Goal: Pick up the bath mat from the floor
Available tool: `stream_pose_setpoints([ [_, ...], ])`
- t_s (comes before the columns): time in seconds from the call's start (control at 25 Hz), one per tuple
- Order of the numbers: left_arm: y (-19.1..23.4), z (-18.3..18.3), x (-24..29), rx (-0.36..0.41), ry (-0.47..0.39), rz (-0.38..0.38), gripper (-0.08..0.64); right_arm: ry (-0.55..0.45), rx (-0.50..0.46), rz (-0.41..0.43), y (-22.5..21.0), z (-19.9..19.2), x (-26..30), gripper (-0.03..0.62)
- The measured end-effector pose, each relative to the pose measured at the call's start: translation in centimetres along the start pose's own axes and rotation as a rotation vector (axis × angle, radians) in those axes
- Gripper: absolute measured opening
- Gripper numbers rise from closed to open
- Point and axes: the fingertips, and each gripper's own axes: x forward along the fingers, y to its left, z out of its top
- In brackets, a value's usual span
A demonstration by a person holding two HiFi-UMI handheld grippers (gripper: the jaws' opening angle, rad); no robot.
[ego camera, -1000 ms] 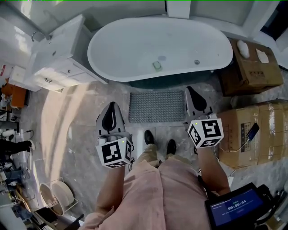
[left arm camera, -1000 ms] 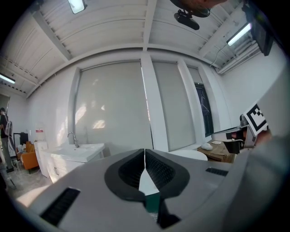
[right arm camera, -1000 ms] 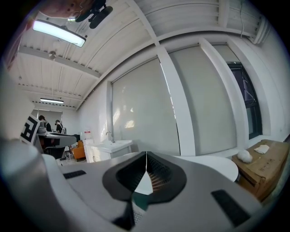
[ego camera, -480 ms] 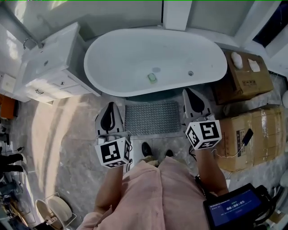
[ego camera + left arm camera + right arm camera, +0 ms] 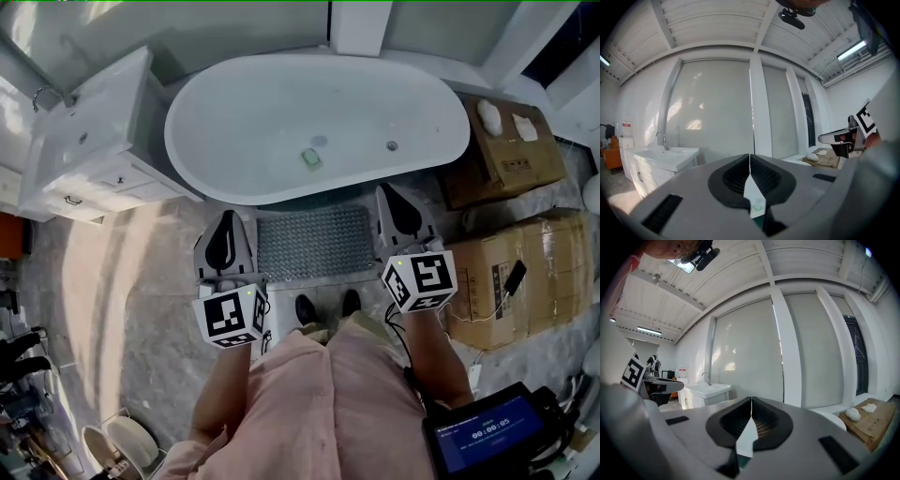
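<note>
Both closed and empty, my left gripper (image 5: 226, 246) and right gripper (image 5: 397, 217) are flanking the bath mat (image 5: 316, 242), lying crosswise below, equally near each.

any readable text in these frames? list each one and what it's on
"00:00:05": timer on the screen; the digits are small and the last one is uncertain.
Line above the timer: too small to read.
Print on the box: too small to read.
Red-and-white wall sign: blurred, unreadable.
</note>
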Motion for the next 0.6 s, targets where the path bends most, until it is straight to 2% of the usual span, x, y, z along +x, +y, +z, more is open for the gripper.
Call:
stream_pose_setpoints([
  [0.32, 0.5, 1.2, 0.1, 0.011, -0.023, -0.006, 0.029, -0.024, -0.009, 0.0, 0.2, 1.1, 0.3, 0.018],
  [0.6, -0.5, -1.0, -1.0, -0.003, 0.035, -0.02, 0.029, 0.019, 0.006, -0.003, 0.2, -0.9, -1.1, 0.018],
])
